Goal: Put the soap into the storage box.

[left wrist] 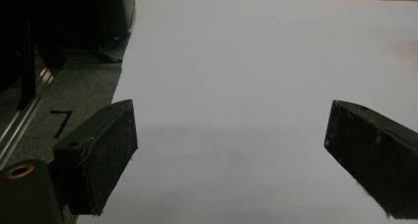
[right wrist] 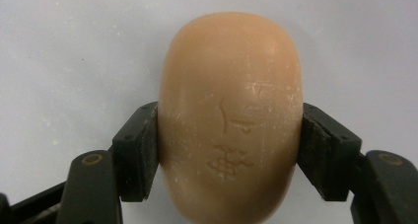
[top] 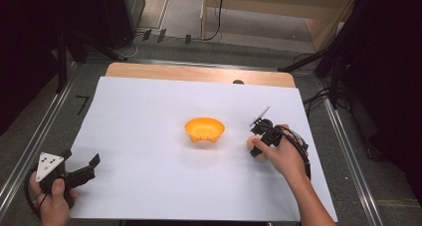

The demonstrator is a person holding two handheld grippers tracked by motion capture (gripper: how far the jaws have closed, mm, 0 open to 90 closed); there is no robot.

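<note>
A tan egg-shaped bar with a stamped mark lies on the white sheet, and my right gripper is shut on it, one pad pressing each side. In the high view that gripper points down at the right of the sheet, with the tan bar peeking out under the hand. An orange bowl sits empty near the middle, to the left of the right gripper. My left gripper rests at the sheet's near left corner, jaws wide open with nothing between them.
The white sheet covers most of the wooden table. Metal rails run along both sides of the table. A small dark object sits at the far edge of the sheet.
</note>
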